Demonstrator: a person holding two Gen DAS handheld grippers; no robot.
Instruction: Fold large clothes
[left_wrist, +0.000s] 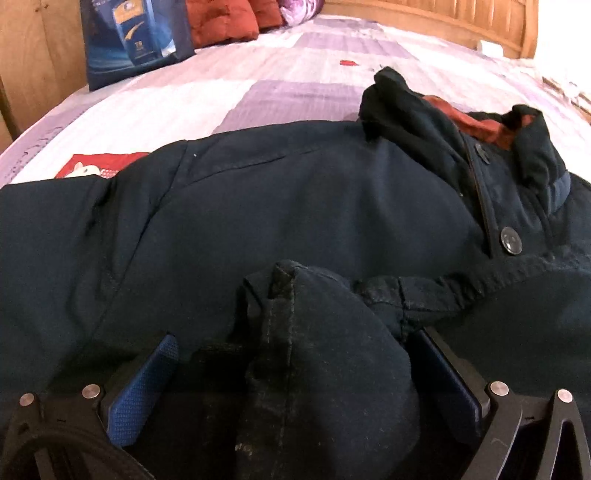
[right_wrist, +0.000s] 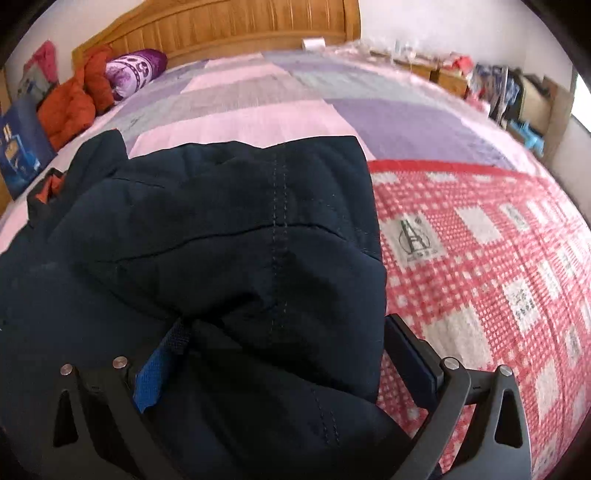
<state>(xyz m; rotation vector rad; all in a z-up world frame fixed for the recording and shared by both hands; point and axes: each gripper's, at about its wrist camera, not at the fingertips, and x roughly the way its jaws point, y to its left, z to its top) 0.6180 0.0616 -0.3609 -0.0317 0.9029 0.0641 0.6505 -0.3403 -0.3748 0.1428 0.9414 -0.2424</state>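
Note:
A dark navy jacket with an orange lining and buttons lies spread on the bed. Its collar is at the upper right in the left wrist view. My left gripper is shut on a bunched fold of the jacket's hem, which bulges between the blue pads. In the right wrist view the jacket fills the left and middle. My right gripper is shut on a thick fold of the jacket's edge, with the cloth covering the gap between the fingers.
The bed has a pink and purple patchwork sheet and a red checked blanket on the right. A blue bag, orange cushions and a purple pillow lie by the wooden headboard. Cluttered shelves stand at far right.

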